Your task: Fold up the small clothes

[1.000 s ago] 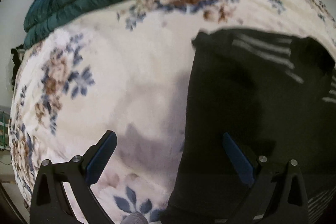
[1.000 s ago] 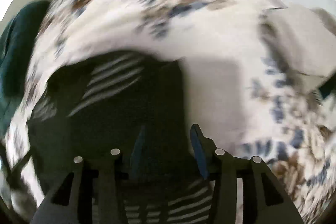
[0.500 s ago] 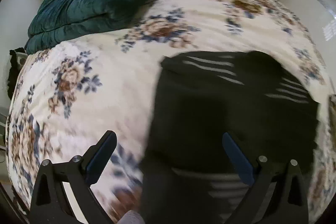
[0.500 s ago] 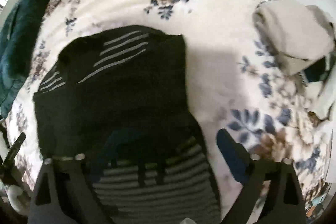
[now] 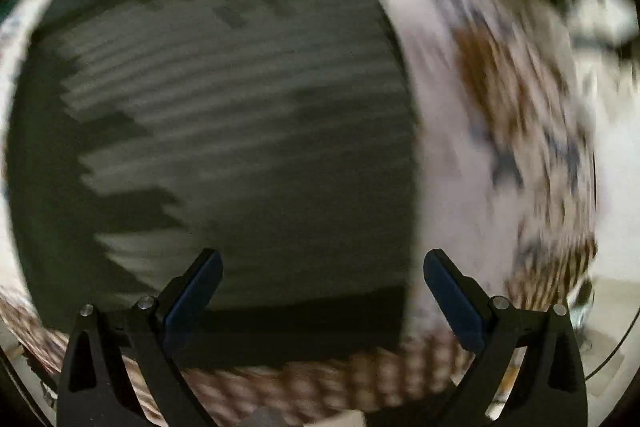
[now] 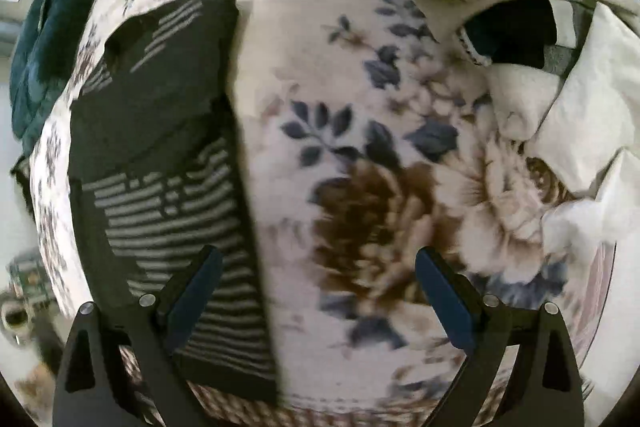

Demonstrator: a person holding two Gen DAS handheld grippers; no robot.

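Note:
A black garment with white stripes (image 6: 160,155) lies folded flat on the floral bedspread (image 6: 360,131). In the left wrist view the garment (image 5: 224,131) fills most of the blurred frame. My left gripper (image 5: 322,287) is open and empty, just above the garment's near edge. My right gripper (image 6: 316,287) is open and empty above the bedspread, with its left finger (image 6: 192,295) over the garment's right edge.
A pile of white and dark clothes (image 6: 540,39) lies at the right of the bed. A dark green quilt (image 6: 44,43) lies at the far left. The bed's near edge (image 6: 248,407) runs just below the grippers.
Both grippers have let go of the garment and stand open. The right gripper has swung right off the garment. The left view has moved close over the garment and is blurred.

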